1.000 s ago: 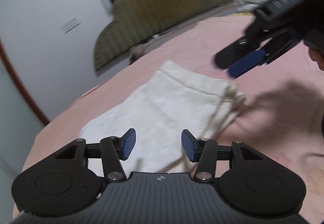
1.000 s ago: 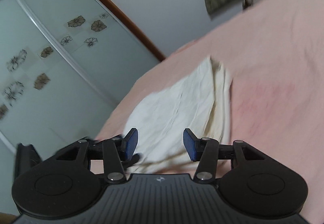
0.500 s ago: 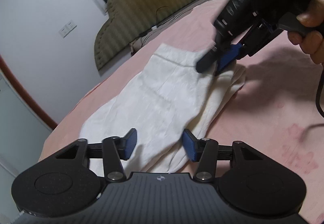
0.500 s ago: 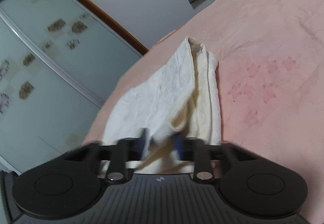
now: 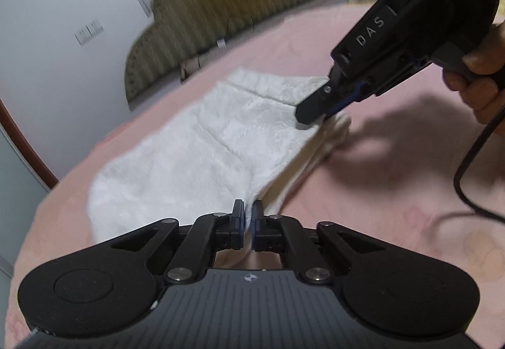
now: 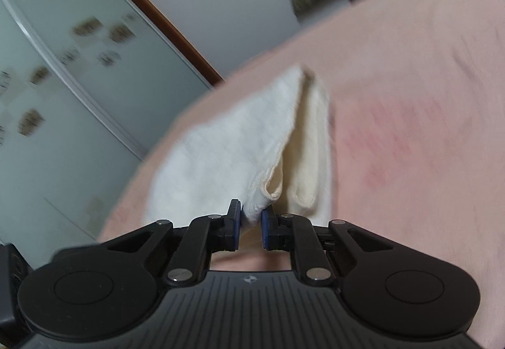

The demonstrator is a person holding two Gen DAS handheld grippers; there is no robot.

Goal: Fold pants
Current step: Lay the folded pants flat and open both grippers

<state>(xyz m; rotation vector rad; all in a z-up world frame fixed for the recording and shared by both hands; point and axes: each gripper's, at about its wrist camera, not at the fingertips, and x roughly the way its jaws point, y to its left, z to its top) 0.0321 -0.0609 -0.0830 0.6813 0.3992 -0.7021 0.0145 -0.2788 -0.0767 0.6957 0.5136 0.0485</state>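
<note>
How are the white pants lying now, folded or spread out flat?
Folded. The pants lie doubled on the pink bed, with stacked layers showing along one edge; both tools pinch that edge.

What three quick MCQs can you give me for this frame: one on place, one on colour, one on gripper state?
1. Where do the pants lie?
A. on a pink bed sheet
B. on a wooden floor
C. on a chair

2. What colour are the pants?
A. black
B. white to cream
C. blue

3. How is the left gripper?
A. wide open above the cloth
B. shut on the pants' edge
C. out of view

Answers:
1. A, pink sheet surrounds the cloth in both views.
2. B, pale fabric throughout.
3. B, its pads meet with cloth between; the right gripper likewise pinches a corner.
</note>
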